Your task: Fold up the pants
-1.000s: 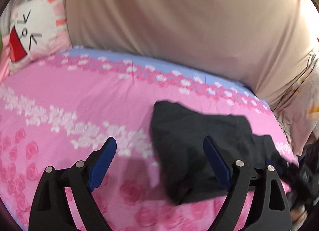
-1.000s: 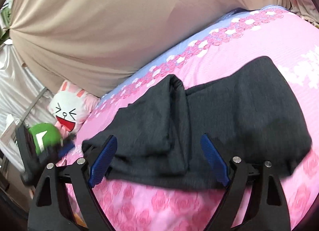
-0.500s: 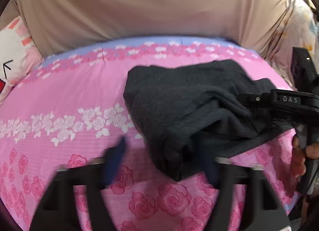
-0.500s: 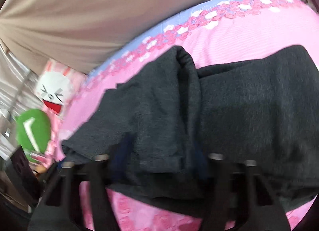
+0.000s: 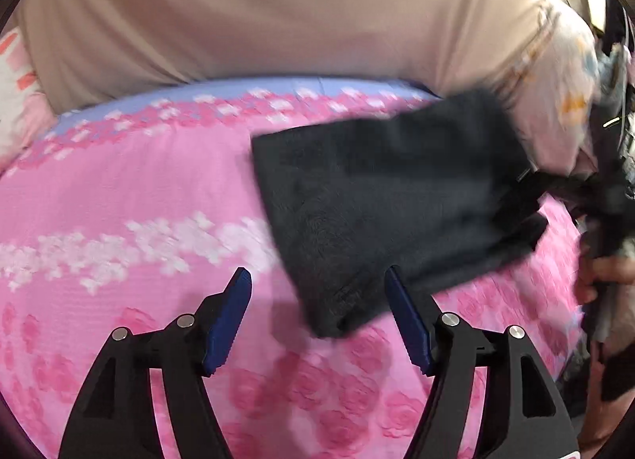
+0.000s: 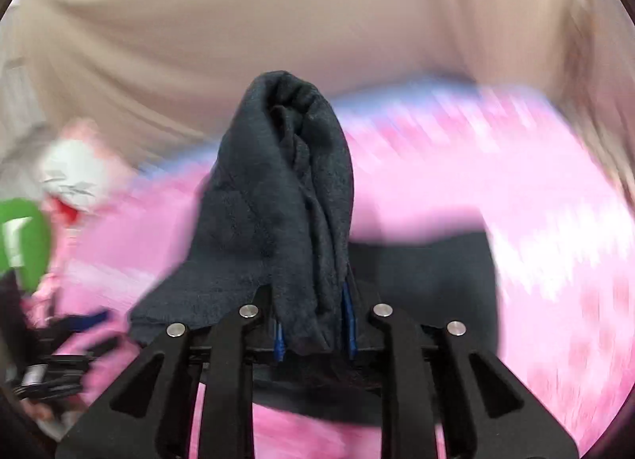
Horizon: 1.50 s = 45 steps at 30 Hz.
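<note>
The dark grey pants [image 5: 381, 205] lie folded on the pink flowered bedsheet [image 5: 119, 189], right of centre in the left wrist view. My left gripper [image 5: 317, 316] is open and empty, its right finger at the near corner of the pants. My right gripper [image 6: 315, 324] is shut on a bunched fold of the pants [image 6: 285, 197] and lifts it off the bed. In the left wrist view the right gripper [image 5: 563, 189] shows at the far right edge of the pants, blurred.
A beige curtain [image 5: 278, 10] hangs behind the bed. A white bunny plush [image 6: 75, 177] and a green object [image 6: 20, 241] sit at the bed's left end. A light patterned cloth [image 5: 563, 102] lies at the right end.
My right gripper has shut on the pants and raised a fold. My left gripper has swung right toward the near corner of the pants and stays open.
</note>
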{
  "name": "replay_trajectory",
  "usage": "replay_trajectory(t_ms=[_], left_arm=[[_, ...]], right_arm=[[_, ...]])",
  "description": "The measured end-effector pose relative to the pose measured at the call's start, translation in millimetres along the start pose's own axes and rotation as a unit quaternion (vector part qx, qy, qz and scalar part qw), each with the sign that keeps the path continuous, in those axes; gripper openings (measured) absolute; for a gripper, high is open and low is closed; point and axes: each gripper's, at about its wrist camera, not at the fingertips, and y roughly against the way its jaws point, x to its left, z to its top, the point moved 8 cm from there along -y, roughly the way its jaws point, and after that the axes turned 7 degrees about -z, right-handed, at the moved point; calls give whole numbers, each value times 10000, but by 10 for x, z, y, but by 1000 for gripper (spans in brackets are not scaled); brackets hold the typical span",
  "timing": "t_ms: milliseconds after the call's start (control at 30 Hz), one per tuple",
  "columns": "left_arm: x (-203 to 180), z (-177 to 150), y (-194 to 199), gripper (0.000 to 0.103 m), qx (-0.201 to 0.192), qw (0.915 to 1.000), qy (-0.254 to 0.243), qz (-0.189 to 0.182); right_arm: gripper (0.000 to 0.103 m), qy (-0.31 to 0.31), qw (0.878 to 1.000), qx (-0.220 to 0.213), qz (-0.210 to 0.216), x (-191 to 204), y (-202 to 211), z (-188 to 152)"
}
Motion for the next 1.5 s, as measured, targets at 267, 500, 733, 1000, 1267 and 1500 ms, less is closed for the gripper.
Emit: replay_trajectory(t_ms=[267, 500, 733, 1000, 1267, 1500], left_arm=[[-108, 80, 86, 78, -214, 9994, 273, -51], [-100, 189, 175, 84, -351, 9979, 537, 12], [-140, 158, -116, 86, -69, 9956, 865, -341], [108, 180, -412, 86, 118, 9722, 2051, -1119], [131, 317, -797, 13, 442, 9558, 2396, -1644], [379, 546, 77, 7, -253, 9684, 2023, -1438]], right_arm=[[30, -269, 9983, 29, 513, -42, -146, -109], [18, 128, 9937, -817, 751, 90, 635, 345], [31, -333, 9992, -208, 12, -527, 213, -174], [79, -733, 9968, -255, 209, -681, 277, -101], [30, -972, 9934, 109, 599, -540, 44, -134], [28, -360, 9904, -309, 1296, 179, 616, -87]])
